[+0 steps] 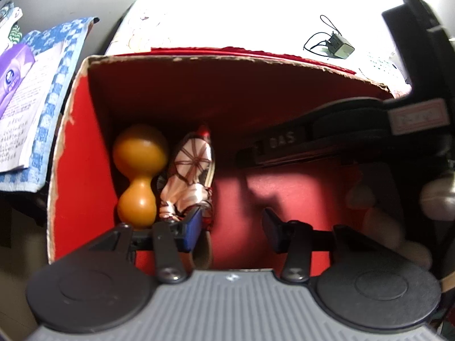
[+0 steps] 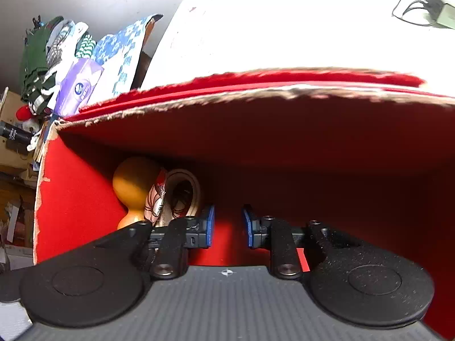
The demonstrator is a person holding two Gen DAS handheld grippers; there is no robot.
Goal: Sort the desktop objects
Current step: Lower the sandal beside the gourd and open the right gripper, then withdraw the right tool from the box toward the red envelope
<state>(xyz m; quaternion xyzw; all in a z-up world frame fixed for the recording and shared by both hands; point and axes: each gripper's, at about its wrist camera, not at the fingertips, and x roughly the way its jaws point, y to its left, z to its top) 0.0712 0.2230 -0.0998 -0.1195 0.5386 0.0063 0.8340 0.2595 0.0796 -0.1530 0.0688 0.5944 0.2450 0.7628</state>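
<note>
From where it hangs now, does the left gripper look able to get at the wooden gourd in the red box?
Probably yes. The left gripper hangs over the open red box, jaws apart and empty. The gourd lies uncovered by the left wall, though the patterned cloth item lies tight against it and may crowd one jaw.

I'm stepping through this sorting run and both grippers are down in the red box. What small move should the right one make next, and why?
Probably lift the right gripper straight up out of the red box. Its jaws stand apart with nothing between them, and the gourd and the roll of tape already lie inside, so it looks done here.
</note>
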